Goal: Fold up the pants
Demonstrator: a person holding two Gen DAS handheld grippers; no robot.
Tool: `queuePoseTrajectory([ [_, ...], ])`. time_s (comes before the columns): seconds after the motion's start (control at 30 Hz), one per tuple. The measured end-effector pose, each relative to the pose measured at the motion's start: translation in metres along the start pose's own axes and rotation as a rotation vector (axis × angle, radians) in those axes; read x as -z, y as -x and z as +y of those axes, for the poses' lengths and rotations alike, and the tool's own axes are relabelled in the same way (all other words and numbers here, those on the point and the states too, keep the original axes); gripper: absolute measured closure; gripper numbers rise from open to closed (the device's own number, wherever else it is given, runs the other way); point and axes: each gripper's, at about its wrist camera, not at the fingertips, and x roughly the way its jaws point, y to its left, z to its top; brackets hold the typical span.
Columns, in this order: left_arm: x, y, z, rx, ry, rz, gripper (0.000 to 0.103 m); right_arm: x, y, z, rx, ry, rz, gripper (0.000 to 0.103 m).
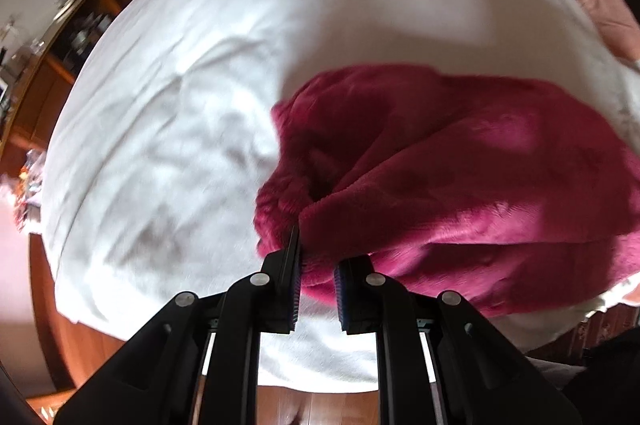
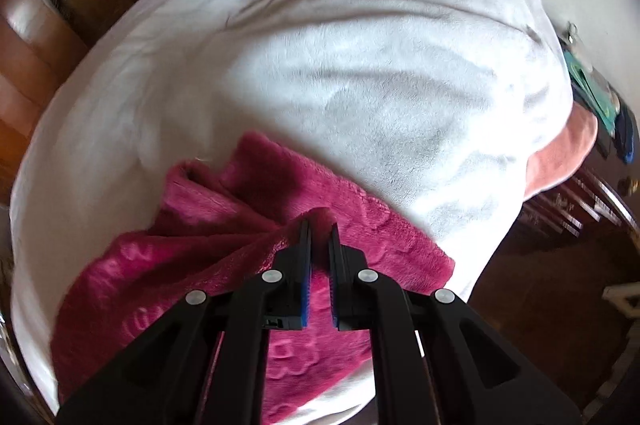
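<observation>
The pants point(image 1: 460, 177) are fuzzy magenta fleece, bunched on a white bed. In the left wrist view my left gripper point(image 1: 318, 245) is shut on a fold of the pants, which drapes over the right finger and hides its tip. In the right wrist view the pants point(image 2: 224, 257) spread from the middle to the lower left. My right gripper point(image 2: 320, 225) is shut on an edge of the pants and lifts it, with cloth pulled taut to the left.
The white fleece blanket point(image 1: 192, 113) covers the bed point(image 2: 380, 85). A pink pillow point(image 2: 560, 153) lies at the right edge. Wooden shelves with clutter point(image 1: 68, 25) stand at the left. Wooden floor point(image 1: 80, 325) shows below the bed's near edge.
</observation>
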Motion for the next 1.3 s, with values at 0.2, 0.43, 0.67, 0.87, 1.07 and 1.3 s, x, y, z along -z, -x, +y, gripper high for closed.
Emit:
queuePoseTrajectory([
  [0.2, 0.019, -0.011, 0.001, -0.012, 0.099, 0.046, 0.086, 0.004, -0.006, -0.012, -0.062, 0.023, 0.028, 0.070],
  [0.43, 0.055, 0.008, 0.021, 0.016, 0.274, 0.043, 0.085, 0.012, -0.006, -0.040, -0.291, -0.112, 0.118, 0.062],
  [0.67, 0.087, 0.013, 0.032, 0.299, 0.655, -0.009, 0.048, 0.024, -0.040, -0.043, -0.455, -0.296, 0.250, 0.042],
  [0.87, 0.076, -0.011, -0.009, 0.444, 0.804, -0.018, 0.028, 0.016, -0.049, -0.029, -0.476, -0.299, 0.255, 0.042],
  [1.07, 0.050, -0.045, -0.029, 0.466, 0.890, 0.010, 0.029, 0.013, -0.055, -0.016, -0.436, -0.269, 0.252, 0.044],
  [1.3, 0.040, -0.067, -0.029, 0.470, 0.978, 0.088, 0.094, 0.009, -0.046, 0.000, -0.396, -0.137, 0.228, 0.088],
])
